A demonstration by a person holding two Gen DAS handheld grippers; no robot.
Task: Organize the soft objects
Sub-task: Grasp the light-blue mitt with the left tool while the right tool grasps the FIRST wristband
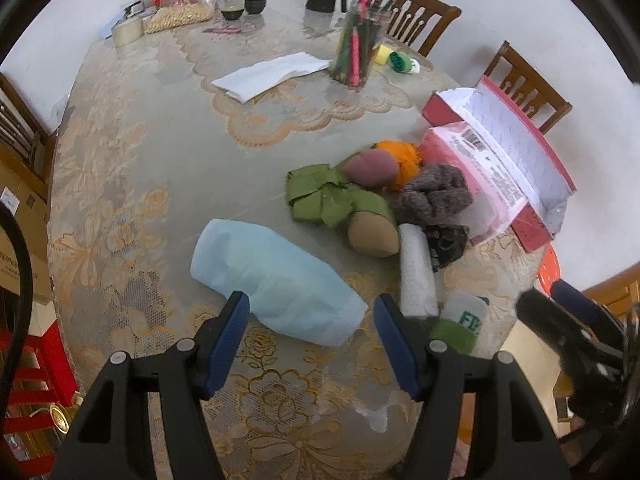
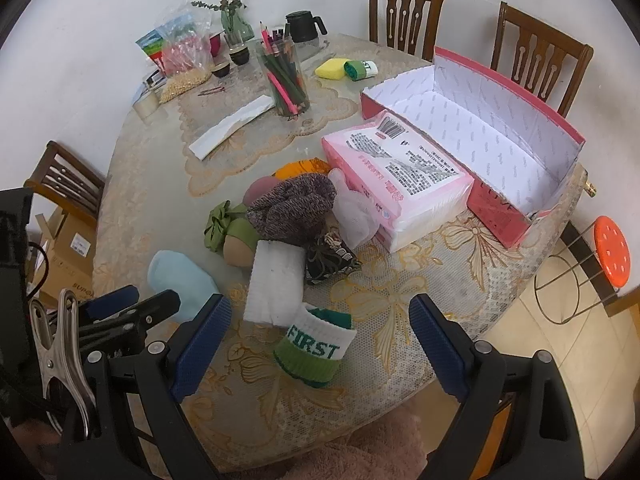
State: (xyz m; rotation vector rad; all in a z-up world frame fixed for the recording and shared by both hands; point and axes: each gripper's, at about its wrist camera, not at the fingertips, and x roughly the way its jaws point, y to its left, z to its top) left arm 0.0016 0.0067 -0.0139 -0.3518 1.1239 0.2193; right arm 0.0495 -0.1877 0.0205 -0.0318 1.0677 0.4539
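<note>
Soft things lie heaped on the lace-covered table (image 1: 132, 184). A pale blue cloth roll (image 1: 276, 280) rests just ahead of my left gripper (image 1: 312, 320), which is open and empty. A green-and-white "FIRST" sock roll (image 2: 316, 344) sits between the open fingers of my right gripper (image 2: 320, 336), untouched. Beyond it lie a white foam roll (image 2: 274, 286), a dark patterned pouch (image 2: 330, 260), a grey-purple knit (image 2: 294, 210), a green bow with a tan ball (image 2: 232, 236), an orange yarn (image 1: 402, 160) and a pink tissue pack (image 2: 396, 188). The open red box (image 2: 480, 120) stands at the right.
A pencil cup (image 2: 284, 80), white folded paper (image 2: 232, 124), black kettle (image 2: 302, 26), cups, a bag of beans (image 2: 186, 76), a yellow sponge (image 2: 330, 69) and tape fill the far side. Wooden chairs ring the table. An orange stool (image 2: 610, 256) stands right of the table edge.
</note>
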